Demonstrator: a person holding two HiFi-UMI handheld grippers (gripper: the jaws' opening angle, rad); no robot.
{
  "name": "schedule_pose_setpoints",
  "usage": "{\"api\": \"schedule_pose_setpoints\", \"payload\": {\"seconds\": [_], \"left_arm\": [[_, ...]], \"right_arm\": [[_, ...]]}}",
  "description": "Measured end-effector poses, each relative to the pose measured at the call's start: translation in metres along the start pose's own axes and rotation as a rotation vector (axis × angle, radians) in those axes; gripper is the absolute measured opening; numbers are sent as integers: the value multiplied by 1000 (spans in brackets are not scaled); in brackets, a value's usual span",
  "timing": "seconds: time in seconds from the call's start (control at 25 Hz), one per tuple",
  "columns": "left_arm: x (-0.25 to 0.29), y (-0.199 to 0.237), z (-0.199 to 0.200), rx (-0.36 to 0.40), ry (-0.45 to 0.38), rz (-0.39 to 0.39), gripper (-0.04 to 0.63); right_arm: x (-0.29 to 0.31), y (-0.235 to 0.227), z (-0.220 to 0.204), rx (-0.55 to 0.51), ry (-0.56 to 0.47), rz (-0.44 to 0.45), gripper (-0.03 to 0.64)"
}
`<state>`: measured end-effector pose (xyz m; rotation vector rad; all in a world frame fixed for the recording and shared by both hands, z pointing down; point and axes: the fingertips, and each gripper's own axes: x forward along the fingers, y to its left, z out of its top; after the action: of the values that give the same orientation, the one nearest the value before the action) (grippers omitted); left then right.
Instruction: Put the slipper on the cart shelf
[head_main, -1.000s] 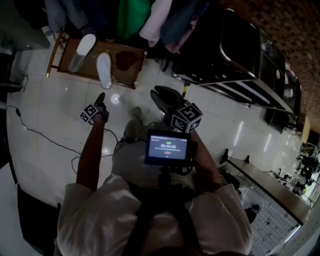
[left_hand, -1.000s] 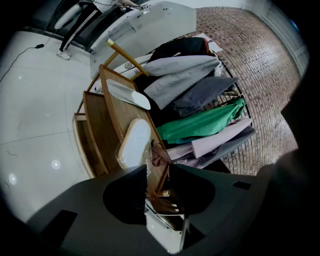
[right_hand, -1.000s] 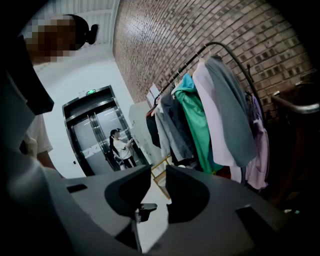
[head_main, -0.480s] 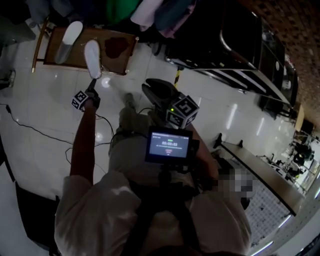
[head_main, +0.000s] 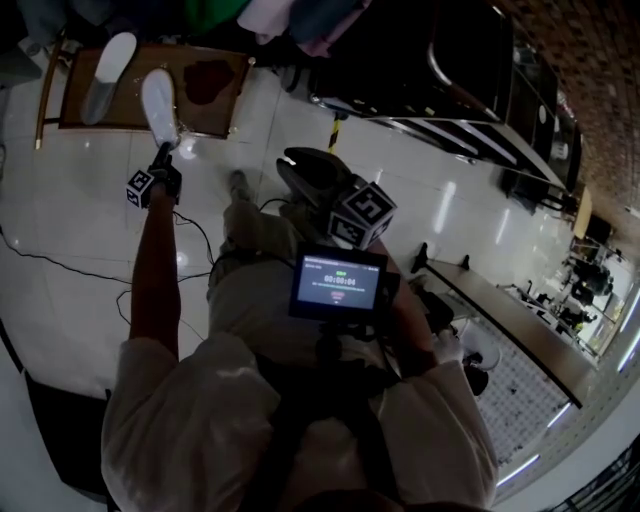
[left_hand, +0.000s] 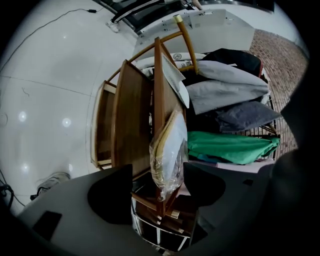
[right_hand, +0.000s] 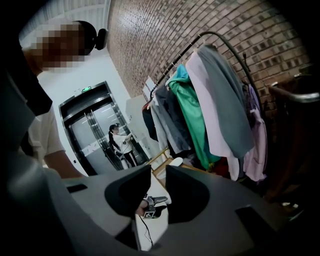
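Beyond the left gripper's (left_hand: 159, 176) jaws, bare floor (left_hand: 50, 90) lies open to their left, while hanging clothes (left_hand: 230, 115) crowd their right. These jaws are released and wide apart, and the tip of a plastic-wrapped slipper (left_hand: 169, 150) reaches between them, overhanging the edge of the wooden cart shelf (left_hand: 131, 120). The right gripper (right_hand: 159, 175) is also parted and holds nothing. There are two slippers in all, and the second slipper (head_main: 108, 72) lies farther in on the shelf.

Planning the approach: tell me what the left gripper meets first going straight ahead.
Probably the plastic-wrapped white slipper on the brown wooden shelf; it shows between the left gripper's open jaws, depth unclear.
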<state>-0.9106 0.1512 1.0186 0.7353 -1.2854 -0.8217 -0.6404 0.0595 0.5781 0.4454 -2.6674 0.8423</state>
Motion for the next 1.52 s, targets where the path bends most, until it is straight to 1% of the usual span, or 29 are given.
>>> {"api": "schedule_pose_setpoints", "payload": {"seconds": [0.12, 0.2, 0.32, 0.4, 0.48, 0.52, 0.56, 0.72, 0.8, 0.88, 0.92, 1.0, 1.08, 1.16, 1.24, 1.32, 1.44, 1.52], "left_arm": [[2, 3, 9, -21, -24, 11, 318], [5, 5, 13, -25, -31, 19, 318], [12, 6, 14, -23, -33, 23, 318], [15, 4, 19, -33, -44, -1, 318], [19, -4, 22, -68, -49, -68, 305], [21, -8, 21, -81, -44, -100, 235], [22, -10, 20, -83, -36, -120, 119], [21, -18, 17, -36, -8, -136, 81], [11, -31, 17, 24, -1, -151, 69], [-1, -51, 19, 86, -11, -209, 61], [-5, -57, 20, 102, -20, -239, 61], [-13, -66, 21, 115, -38, -274, 60], [-21, -71, 20, 123, -46, -288, 60], [-29, -80, 19, 139, -40, -309, 60], [-34, -98, 12, 152, -16, -355, 60], [-45, -123, -3, 153, 20, -418, 60], [-74, -157, -27, 161, 62, -485, 58], [-89, -184, -40, 189, 80, -536, 58]], "right_arm": [[3, 1, -4, 13, 18, -13, 123], [3, -1, -10, 12, 40, -22, 123], [2, -5, -15, 28, 40, -32, 123], [1, -8, -18, 62, 35, -43, 123], [-1, -13, -21, 85, 37, -59, 121], [-3, -16, -22, 88, 40, -67, 121], [-5, -19, -23, 88, 43, -73, 121], [-14, -26, -25, 101, 35, -104, 121], [-16, -27, -25, 109, 20, -114, 121], [-19, -26, -26, 123, 7, -115, 121], [-21, -27, -29, 138, 2, -114, 121], [-27, -32, -35, 175, -12, -114, 121], [-32, -37, -41, 208, -27, -117, 120], [-36, -40, -41, 204, -45, -126, 120], [-39, -41, -34, 166, -63, -140, 120], [-42, -39, -28, 133, -82, -153, 120], [-48, -36, -28, 147, -116, -156, 118], [-54, -38, -25, 149, -149, -155, 118]]}}
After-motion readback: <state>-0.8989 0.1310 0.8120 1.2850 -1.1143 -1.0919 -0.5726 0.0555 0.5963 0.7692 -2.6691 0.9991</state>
